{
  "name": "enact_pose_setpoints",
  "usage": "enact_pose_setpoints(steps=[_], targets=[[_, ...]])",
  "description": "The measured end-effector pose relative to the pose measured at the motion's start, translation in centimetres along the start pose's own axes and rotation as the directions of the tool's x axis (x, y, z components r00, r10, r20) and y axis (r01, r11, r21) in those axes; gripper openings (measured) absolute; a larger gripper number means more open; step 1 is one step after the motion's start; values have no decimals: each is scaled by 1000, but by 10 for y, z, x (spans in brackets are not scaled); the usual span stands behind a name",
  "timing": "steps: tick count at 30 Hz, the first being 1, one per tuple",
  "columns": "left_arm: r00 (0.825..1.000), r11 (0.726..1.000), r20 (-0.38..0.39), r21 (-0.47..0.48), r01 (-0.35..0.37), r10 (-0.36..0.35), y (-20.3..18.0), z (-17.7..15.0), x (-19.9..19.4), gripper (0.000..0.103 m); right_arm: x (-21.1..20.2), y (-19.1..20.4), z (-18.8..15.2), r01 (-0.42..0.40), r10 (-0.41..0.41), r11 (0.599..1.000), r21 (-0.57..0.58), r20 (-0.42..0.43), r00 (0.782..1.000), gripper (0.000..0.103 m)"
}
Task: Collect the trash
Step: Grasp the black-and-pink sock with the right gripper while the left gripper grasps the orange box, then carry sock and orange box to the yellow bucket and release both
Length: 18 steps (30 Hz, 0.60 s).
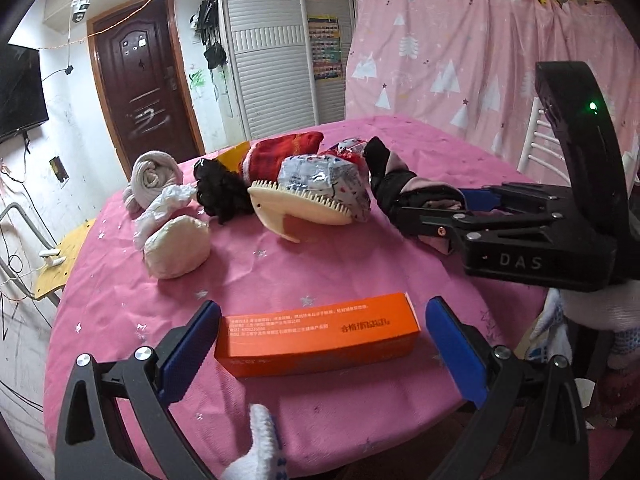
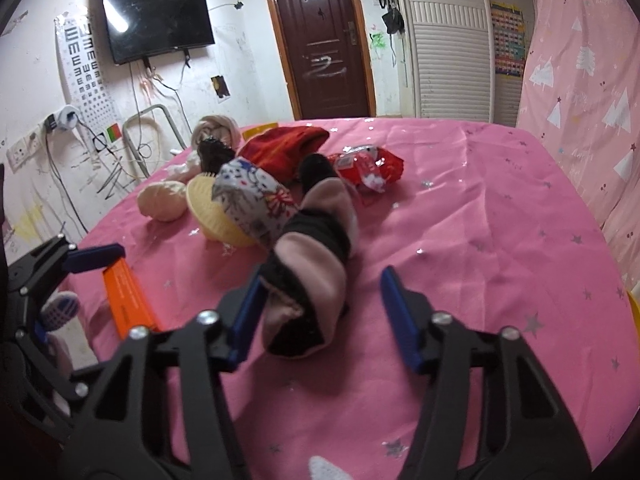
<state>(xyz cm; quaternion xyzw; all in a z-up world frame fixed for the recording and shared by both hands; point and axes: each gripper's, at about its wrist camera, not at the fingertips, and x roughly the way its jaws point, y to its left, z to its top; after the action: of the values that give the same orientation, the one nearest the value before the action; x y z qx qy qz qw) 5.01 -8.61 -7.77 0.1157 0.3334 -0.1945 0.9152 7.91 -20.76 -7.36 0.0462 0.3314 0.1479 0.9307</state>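
Trash sits on the pink tablecloth (image 1: 280,264). My left gripper (image 1: 320,332) is spread wide around the orange carton (image 1: 316,332), pads clear of both its ends. My right gripper (image 2: 320,312) straddles the pink-and-black sock (image 2: 308,276): left pad touches it, right pad stands apart, no clamp. Cream comb (image 1: 304,204), printed foil wrapper (image 1: 324,180) and crumpled tissue (image 1: 160,208) lie farther back.

I see a round table under a pink star-speckled cloth (image 1: 360,256), and lying on it an orange box (image 1: 316,332) near my edge, a pink-and-black sock (image 2: 316,248), a cream comb (image 1: 304,208), a crumpled printed wrapper (image 1: 328,180), a red cloth (image 2: 288,148) and a pale lump (image 1: 178,246).
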Motion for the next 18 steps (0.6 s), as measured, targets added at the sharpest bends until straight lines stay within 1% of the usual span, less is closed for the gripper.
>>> enact_pose_setpoints(steps=[2, 7, 11, 15, 18], targets=[[1000, 1000, 5, -2, 6, -6, -1, 1, 1, 83, 0, -2, 0, -6, 6, 1000, 0, 4, 1000, 34], [1000, 1000, 12, -7, 13, -12, -4, 2, 2, 84, -4, -7, -1, -26, 26, 999, 22, 28, 999, 32], [999, 1000, 35, -2, 5, -5, -7, 11, -4, 84, -17, -14, 2, -34, 30, 999, 43, 72, 997, 32], [998, 1000, 65, 26, 2, -4, -17, 28, -9, 84, -36, -32, 10, -14, 4, 997, 75, 130, 992, 32], [995, 998, 96, 56, 12, -17, -28, 46, -13, 84, -52, -50, 15, 22, -40, 994, 107, 170, 985, 32]])
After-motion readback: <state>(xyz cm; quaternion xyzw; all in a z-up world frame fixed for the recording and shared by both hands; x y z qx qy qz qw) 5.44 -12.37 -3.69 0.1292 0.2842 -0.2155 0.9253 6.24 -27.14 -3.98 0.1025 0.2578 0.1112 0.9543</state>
